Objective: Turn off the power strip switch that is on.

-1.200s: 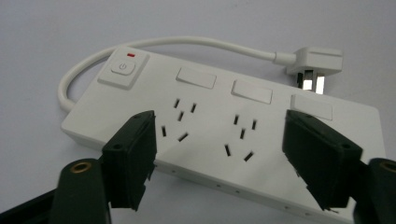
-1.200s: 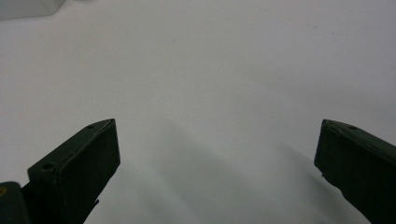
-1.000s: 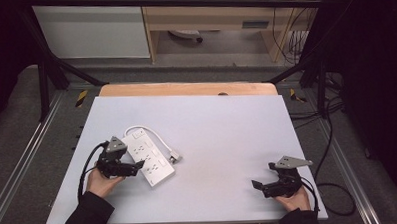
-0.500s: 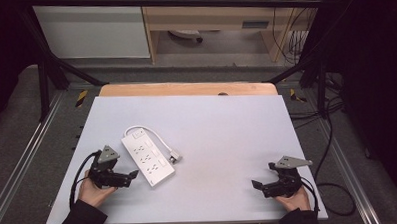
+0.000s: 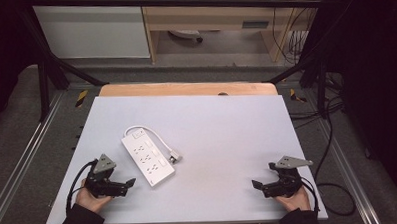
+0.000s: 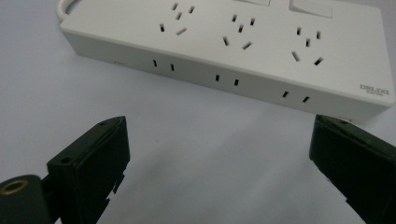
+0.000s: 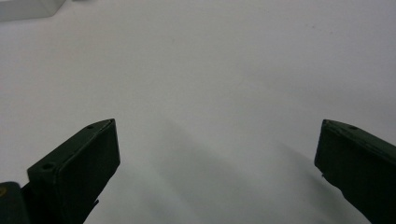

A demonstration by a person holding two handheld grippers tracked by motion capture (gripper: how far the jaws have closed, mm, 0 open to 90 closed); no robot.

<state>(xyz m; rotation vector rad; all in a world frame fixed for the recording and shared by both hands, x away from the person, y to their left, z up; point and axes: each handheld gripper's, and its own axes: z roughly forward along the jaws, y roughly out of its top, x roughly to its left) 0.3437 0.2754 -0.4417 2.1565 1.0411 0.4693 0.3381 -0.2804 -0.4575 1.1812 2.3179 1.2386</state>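
Strip (image 6: 233, 51) white | corner print "DELIXI" | left claw (image 6: 217, 172) agape

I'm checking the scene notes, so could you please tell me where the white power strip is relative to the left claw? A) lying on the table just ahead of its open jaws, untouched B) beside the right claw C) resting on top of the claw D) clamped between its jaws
A: the power strip lies flat on the table, beyond the left claw, whose jaws stand wide apart with nothing between them.

Grey carpeted floor (image 5: 27, 123), wooden shelving (image 5: 208, 16), white cabinet (image 5: 91, 30), dangling cables (image 5: 294, 33) beyond.
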